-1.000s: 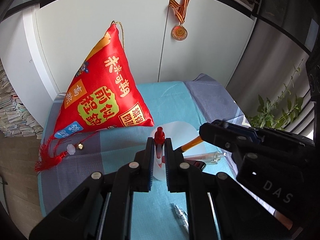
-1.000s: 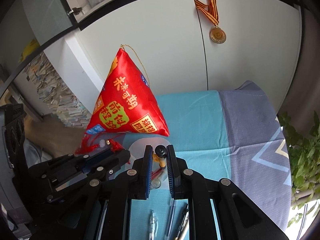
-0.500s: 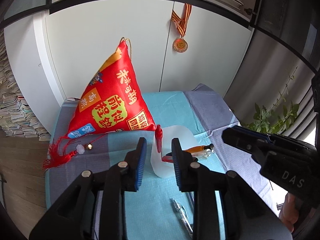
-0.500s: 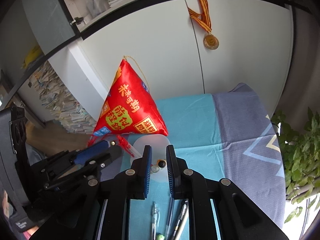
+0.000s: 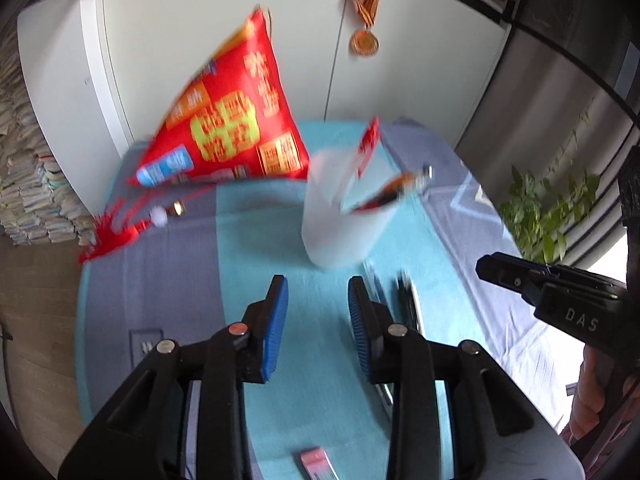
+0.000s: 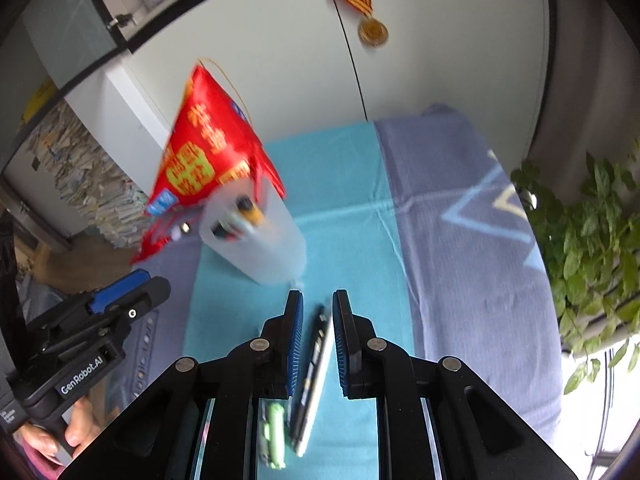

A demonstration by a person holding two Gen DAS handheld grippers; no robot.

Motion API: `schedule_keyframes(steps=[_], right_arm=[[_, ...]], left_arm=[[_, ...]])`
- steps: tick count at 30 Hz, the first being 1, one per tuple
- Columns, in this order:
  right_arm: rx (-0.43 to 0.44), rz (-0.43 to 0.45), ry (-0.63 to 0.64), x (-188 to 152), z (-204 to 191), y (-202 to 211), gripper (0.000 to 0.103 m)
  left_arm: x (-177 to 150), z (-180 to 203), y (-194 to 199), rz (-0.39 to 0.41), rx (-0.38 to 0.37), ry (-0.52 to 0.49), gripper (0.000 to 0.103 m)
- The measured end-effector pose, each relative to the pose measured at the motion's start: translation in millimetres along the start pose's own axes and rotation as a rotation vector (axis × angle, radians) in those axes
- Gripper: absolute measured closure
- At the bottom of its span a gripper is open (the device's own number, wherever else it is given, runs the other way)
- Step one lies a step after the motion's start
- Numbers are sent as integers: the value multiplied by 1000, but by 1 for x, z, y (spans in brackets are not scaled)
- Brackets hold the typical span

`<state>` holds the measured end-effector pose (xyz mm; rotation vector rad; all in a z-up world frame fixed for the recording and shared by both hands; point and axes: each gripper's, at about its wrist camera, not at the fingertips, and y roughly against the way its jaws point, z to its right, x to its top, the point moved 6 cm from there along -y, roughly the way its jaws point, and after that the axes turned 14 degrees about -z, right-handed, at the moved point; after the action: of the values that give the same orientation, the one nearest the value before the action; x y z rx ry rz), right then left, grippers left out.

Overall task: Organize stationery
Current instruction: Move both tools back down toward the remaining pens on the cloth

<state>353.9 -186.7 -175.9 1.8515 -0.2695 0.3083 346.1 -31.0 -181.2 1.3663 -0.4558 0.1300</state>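
A red pyramid cushion (image 5: 236, 120) printed with yellow-green, orange and blue panels sits upper left of centre, red tassel (image 5: 108, 236) trailing below it. The desk cloth (image 5: 304, 360) runs in turquoise and grey-blue bands. A frosted white cup (image 5: 340, 228) shows red and orange pens. A gold medal (image 5: 364, 43) hangs on an orange-striped ribbon. Both black claws carry blue pads (image 5: 276, 320).

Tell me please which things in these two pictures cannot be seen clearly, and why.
- Red pouch: print unreadable in both views, motion blur.
- Pen cup: contents smeared; their number is uncertain.
- Pens under the right tongs: partly hidden by the fingers, so contact is unclear.
- Green item, right view: blurred, half covered.
- Pink item, left view: cut by the bottom edge.
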Motion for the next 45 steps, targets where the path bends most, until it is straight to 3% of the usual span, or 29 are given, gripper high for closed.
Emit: schedule_keyframes(steps=[9,17,26,31,35,37,40,42,44,45], right_arm=[[-20,-140,-15,-42,7,-45,88],[-33,-176,2,-57,2,-56,88],[-63,-205,27,-65,-2,-62,88],[-105,-213,37,-64,-6,-71,88],[-215,-214,37,-64,1,-73,88],[-209,-206,23,-64,3,-71,88],[-118,-216,-20,-66,8,-69,88],[-88,-218,-21,-68,9,-67,88],[-89,-219,-6,-70,7,-65,88],[-87,-217,0,-71,6,-64,88]], left_arm=[[-40,19,-45,-129,3,-19,74],[-47,32,-67,-158,50,-55,73],[-44,28,-67,-135,114,-72,61],[-43,21,-67,-152,104,-34,53],[-46,27,-76,-226,57,-16,51],[-46,29,-76,-207,87,-32,51],[-48,30,-74,-195,109,-56,50],[-49,28,-73,-188,129,-67,58],[-50,25,-71,-186,130,-76,77],[-50,21,-70,-186,140,-76,78]])
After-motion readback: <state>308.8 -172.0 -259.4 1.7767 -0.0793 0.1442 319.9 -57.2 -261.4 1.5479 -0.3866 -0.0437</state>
